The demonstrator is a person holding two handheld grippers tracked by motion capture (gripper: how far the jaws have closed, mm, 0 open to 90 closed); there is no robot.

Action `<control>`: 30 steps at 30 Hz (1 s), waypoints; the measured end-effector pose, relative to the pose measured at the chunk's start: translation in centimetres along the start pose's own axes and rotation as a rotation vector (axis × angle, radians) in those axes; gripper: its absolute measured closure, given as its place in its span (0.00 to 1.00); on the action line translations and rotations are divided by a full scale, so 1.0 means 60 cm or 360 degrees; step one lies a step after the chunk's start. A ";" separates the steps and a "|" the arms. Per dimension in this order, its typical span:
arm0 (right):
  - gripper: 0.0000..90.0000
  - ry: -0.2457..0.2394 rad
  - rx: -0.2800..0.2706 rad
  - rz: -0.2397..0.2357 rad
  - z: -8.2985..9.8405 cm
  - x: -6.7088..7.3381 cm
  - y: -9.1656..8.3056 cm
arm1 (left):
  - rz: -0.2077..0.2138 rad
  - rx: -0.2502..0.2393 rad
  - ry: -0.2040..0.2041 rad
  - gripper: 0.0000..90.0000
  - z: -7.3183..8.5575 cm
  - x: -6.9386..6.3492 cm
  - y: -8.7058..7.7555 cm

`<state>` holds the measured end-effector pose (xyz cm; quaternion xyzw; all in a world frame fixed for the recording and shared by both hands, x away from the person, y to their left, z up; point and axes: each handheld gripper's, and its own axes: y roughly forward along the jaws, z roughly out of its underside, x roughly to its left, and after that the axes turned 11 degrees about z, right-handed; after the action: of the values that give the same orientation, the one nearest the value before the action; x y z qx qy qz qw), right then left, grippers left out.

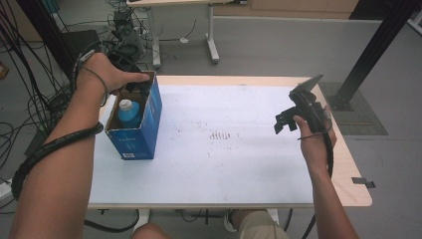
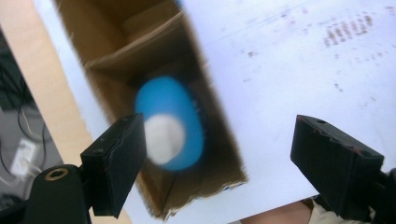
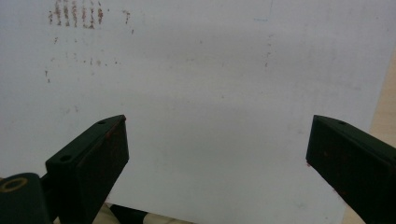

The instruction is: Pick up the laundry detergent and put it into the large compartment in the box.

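A blue cardboard box point(image 1: 142, 127) stood open-topped near the left edge of the surface point(image 1: 239, 164), which was covered by a white sheet marked with faint reddish-brown smudges point(image 1: 221, 135) near its middle. Inside the box sat a blue bottle with a white cap point(image 1: 129, 112), upright in the nearer compartment (a cardboard divider crossed the interior behind it). The left hand point(image 1: 107, 72) held the left hand-held gripper point(image 1: 134, 85) over the far end of the box, its tips hidden at the rim in the high view. In the left gripper view, that hand-held gripper point(image 2: 219, 154) had its jaws spread wide, looking down into the box point(image 2: 140, 56) with the bottle point(image 2: 170, 123) blurred just beside the left jaw; whether anything touched the bottle was hard to tell. On the other side, the right hand point(image 1: 316, 142) held the right hand-held gripper point(image 1: 293, 117) above the sheet, well apart from the box. The right gripper view showed its jaws point(image 3: 217, 158) likewise wide apart, over bare white sheet with the smudges point(image 3: 77, 11) at the upper left.
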<state>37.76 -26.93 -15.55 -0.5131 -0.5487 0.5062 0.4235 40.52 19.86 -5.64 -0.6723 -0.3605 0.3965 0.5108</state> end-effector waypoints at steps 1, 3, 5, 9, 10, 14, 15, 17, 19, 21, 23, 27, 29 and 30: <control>0.06 0.0001 0.0001 0.0001 -0.001 0.001 0.000 | 0.0007 0.0006 0.0040 0.21 -0.003 -0.006 -0.001; 0.06 -0.0003 0.0003 0.0002 -0.003 0.001 -0.001 | 0.0012 0.0025 0.0127 0.21 -0.011 -0.020 0.000; 0.06 -0.0003 0.0005 0.0005 -0.005 0.002 0.000 | 0.0010 0.0047 0.0205 0.20 -0.018 -0.033 0.001; 0.06 -0.0001 0.0015 0.0005 -0.008 0.001 0.002 | -0.0007 0.0076 0.0354 0.20 -0.028 -0.061 0.005; 0.06 0.0001 0.0016 0.0007 -0.008 0.001 0.003 | -0.0014 0.0087 0.0388 0.20 -0.031 -0.068 0.006; 0.06 0.0004 0.0019 0.0004 -0.009 -0.001 0.004 | -0.0034 0.0133 0.0514 0.19 -0.045 -0.099 0.011; 0.06 0.0005 0.0020 0.0003 -0.010 -0.001 0.003 | -0.0042 0.0136 0.0553 0.19 -0.046 -0.107 0.012; 0.06 0.0007 0.0020 0.0005 -0.010 -0.001 0.003 | -0.0041 0.0145 0.0630 0.19 -0.050 -0.123 0.014; 0.06 0.0006 0.0020 0.0002 -0.011 -0.001 0.003 | -0.0054 0.0162 0.0718 0.19 -0.054 -0.141 0.018; 0.06 0.0004 0.0022 0.0003 -0.011 0.000 0.003 | -0.0065 0.0180 0.0789 0.18 -0.059 -0.157 0.021; 0.06 0.0003 0.0019 0.0003 -0.010 0.000 0.003 | -0.0062 0.0183 0.0858 0.18 -0.061 -0.171 0.023; 0.06 0.0007 0.0024 0.0003 -0.010 -0.002 0.004 | -0.0071 0.0181 0.0971 0.17 -0.062 -0.198 0.029; 0.06 0.0009 0.0027 0.0004 -0.010 -0.002 0.005 | -0.0073 0.0191 0.1021 0.17 -0.064 -0.211 0.033; 0.06 0.0004 0.0026 0.0003 -0.010 -0.003 0.006 | -0.0071 0.0188 0.1038 0.17 -0.064 -0.217 0.035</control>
<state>38.41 -27.04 -15.81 -0.5107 -0.5435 0.5104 0.4281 38.62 6.28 -4.93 -0.7249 -0.1691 0.1694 0.6459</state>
